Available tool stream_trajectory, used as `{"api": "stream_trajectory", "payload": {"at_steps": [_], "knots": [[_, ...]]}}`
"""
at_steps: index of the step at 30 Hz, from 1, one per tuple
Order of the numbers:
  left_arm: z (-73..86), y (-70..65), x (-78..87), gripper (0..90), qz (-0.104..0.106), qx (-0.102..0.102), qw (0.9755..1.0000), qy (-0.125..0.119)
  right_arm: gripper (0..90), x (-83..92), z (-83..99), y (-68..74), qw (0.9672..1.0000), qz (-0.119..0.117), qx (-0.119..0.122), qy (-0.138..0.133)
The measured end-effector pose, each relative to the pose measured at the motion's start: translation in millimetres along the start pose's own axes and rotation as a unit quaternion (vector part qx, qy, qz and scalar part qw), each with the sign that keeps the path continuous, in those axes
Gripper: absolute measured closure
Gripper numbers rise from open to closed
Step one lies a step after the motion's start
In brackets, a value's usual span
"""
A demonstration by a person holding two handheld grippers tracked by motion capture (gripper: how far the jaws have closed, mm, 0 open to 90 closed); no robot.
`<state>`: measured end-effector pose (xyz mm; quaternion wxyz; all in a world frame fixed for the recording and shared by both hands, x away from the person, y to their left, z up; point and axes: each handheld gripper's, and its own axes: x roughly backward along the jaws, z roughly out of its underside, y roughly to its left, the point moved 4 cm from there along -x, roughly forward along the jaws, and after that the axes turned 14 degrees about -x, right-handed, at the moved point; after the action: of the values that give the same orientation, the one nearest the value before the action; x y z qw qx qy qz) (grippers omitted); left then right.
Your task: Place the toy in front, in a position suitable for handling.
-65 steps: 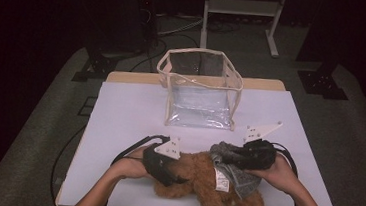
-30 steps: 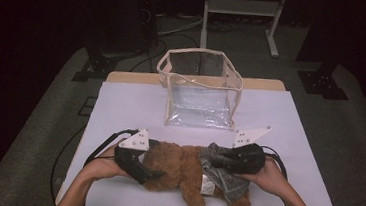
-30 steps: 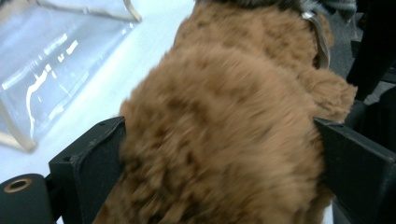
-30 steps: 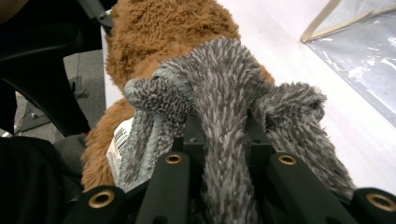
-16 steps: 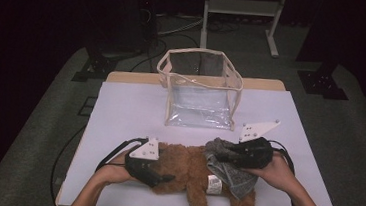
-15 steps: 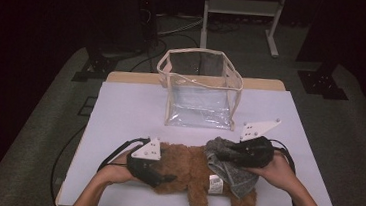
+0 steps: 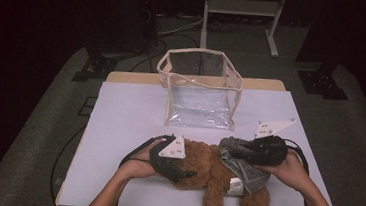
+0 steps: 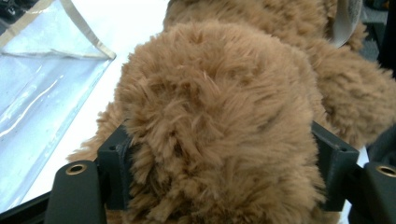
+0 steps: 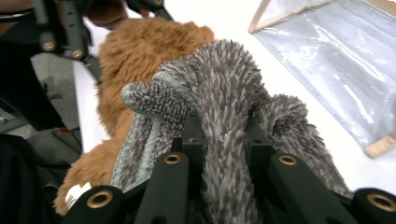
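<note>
Bear (image 7: pixel 205 167): brown plush, lying on the counter (image 7: pixel 130 108) near its front edge, right of centre. Long axis runs roughly along that edge, tipped slightly; head end toward the left, legs toward the front right corner. A white tag shows near the legs.

Cloth (image 7: pixel 243 161): grey fleece garment, draped over the bear's lower body, bunched at the top.

Left claw (image 7: pixel 185 173): closed on the bear's furry head end, fur bulging between the jaws in the left gripper view (image 8: pixel 219 140); the jaws have just been closing on it.

Right claw (image 7: pixel 232 148): pressed together on a fold of the grey cloth, pinched between the jaws in the right gripper view (image 9: pixel 224 130).

Bag (image 7: pixel 199 89): clear, open-topped, beige-trimmed, upright at the middle of the counter toward the back edge, well apart from the bear; nothing visible inside.

Status, as judged: both grips are set, bear steadied and cloth held. The garment looks only partly on or off; working it along the body remains, and bagging, if intended, is not begun.
</note>
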<state>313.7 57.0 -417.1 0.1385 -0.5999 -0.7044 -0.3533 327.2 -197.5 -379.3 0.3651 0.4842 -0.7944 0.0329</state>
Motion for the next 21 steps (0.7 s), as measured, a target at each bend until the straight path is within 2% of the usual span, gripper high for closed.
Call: {"api": "stream_trajectory", "payload": {"at_steps": [4, 8, 11, 13, 14, 15, 16, 18, 20, 21], "knots": [[4.3, -0.8, 7.6, 27.0, -0.002, 0.002, 1.0, -0.001, 75.3, 7.4, 6.1, 0.9, 0.9999, -0.001, 0.0, -0.011], [6.8, -1.4, 12.7, 27.6, 0.0, 0.001, 1.0, -0.002, 75.2, 19.0, 9.4, -2.5, 0.9999, 0.009, -0.001, -0.013], [5.4, -2.2, 14.8, 27.7, 0.001, 0.001, 1.0, -0.002, 75.3, 18.9, 6.6, -2.5, 0.9999, 0.009, -0.004, -0.012], [4.5, -2.9, 13.9, 28.0, 0.002, 0.001, 1.0, -0.002, 75.3, 15.0, 0.1, 1.0, 0.9999, 0.005, 0.0, -0.013], [3.6, -2.9, 13.6, 28.8, 0.003, 0.001, 1.0, -0.002, 75.3, 7.3, -8.5, 7.3, 0.9999, 0.005, 0.014, -0.007], [2.3, -2.9, 13.2, 28.8, 0.003, -0.003, 1.0, 0.0, 75.3, 7.3, -8.5, 7.3, 0.9999, 0.005, 0.014, -0.007], [1.6, -2.8, 13.0, 29.0, 0.003, -0.004, 1.0, 0.001, 75.3, -4.8, -17.0, 14.9, 0.9996, 0.002, 0.026, 0.004], [-0.1, -2.1, 12.9, 29.0, 0.003, -0.007, 1.0, 0.003, 75.3, -11.6, -20.8, 18.5, 0.9994, 0.001, 0.032, 0.01], [-1.2, -1.8, 12.9, 29.0, 0.004, -0.01, 0.9999, 0.005, 75.3, -31.4, -29.9, 29.8, 0.9983, -0.015, 0.049, 0.027], [-1.5, -1.4, 13.2, 29.0, 0.005, -0.011, 0.9999, 0.007, 75.3, -31.4, -29.9, 29.8, 0.9983, -0.015, 0.049, 0.027]]}}
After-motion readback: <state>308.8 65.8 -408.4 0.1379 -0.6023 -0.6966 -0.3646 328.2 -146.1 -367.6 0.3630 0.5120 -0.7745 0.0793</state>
